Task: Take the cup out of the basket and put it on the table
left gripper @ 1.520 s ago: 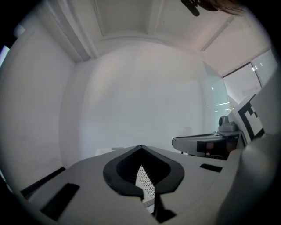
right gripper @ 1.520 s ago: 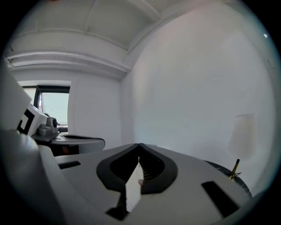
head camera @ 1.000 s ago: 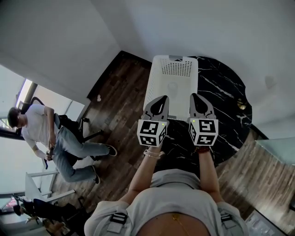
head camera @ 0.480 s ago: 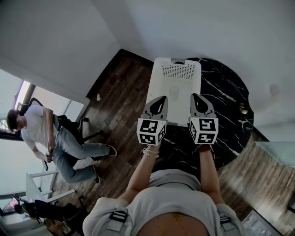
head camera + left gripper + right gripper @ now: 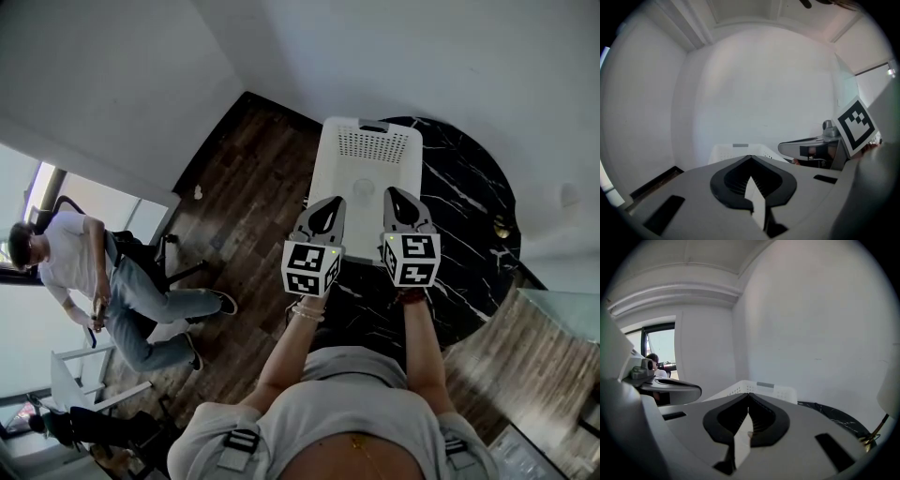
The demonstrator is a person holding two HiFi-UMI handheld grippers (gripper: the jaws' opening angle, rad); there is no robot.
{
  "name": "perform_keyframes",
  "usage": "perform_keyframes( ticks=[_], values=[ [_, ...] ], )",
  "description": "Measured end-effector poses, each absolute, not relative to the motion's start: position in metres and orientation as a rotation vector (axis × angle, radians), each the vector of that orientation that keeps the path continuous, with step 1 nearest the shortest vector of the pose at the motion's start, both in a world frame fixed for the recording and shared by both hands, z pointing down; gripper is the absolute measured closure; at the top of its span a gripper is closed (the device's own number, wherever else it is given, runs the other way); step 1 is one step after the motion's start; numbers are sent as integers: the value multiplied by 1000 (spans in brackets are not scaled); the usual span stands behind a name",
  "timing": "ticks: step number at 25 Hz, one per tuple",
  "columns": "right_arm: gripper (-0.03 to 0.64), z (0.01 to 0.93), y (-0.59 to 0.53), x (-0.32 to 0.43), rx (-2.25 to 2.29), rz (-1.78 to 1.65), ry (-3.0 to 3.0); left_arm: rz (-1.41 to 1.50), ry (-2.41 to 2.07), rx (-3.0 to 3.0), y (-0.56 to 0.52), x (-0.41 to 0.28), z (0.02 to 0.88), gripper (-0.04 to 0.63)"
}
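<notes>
- Your left gripper (image 5: 328, 204) and right gripper (image 5: 397, 199) hover side by side over the near end of the white basket (image 5: 405, 173). Both are clenched tip to tip, with nothing between the jaws.
- The basket sits on the left part of the round black marble table (image 5: 469, 216). Its left wall lies at the table's edge; I cannot tell whether it overhangs.
- A faint pale shape on the basket floor, between your two gripper tips, looks like the cup (image 5: 362, 191). It is white on white and hard to make out.
- The basket's perforated far wall stands close to the white wall (image 5: 422, 66), so room is tight beyond it.
- There is bare marble to the right of the basket and in front of it, under your right forearm.
- A small gold object (image 5: 502, 228) sits near the table's right rim, well apart from the basket.
- To your left, dark wooden floor (image 5: 248, 206) runs out to a seated person (image 5: 84, 272) on a chair (image 5: 155, 258), well clear of the table.
- From the gripper views, only the basket's far rim shows above each gripper body; its inside is hidden there.
- The table's near edge is cut off behind your arms and torso.
</notes>
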State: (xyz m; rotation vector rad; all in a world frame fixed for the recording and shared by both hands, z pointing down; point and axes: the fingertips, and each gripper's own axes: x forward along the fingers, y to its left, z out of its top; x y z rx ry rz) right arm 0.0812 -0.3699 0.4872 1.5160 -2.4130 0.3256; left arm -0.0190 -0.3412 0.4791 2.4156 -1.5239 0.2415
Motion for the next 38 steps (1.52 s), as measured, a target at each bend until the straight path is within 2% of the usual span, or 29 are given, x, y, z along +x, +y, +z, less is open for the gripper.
perform_keyframes(
  ticks=[14,38],
  values=[
    [609,537,-408,51,1428,369,-2285,255,-1443,2419,-363,-28,497,589],
    [609,604,-432,51,1381,581,-2088,279,-1308,2501,-379,-12,504,589]
  ],
)
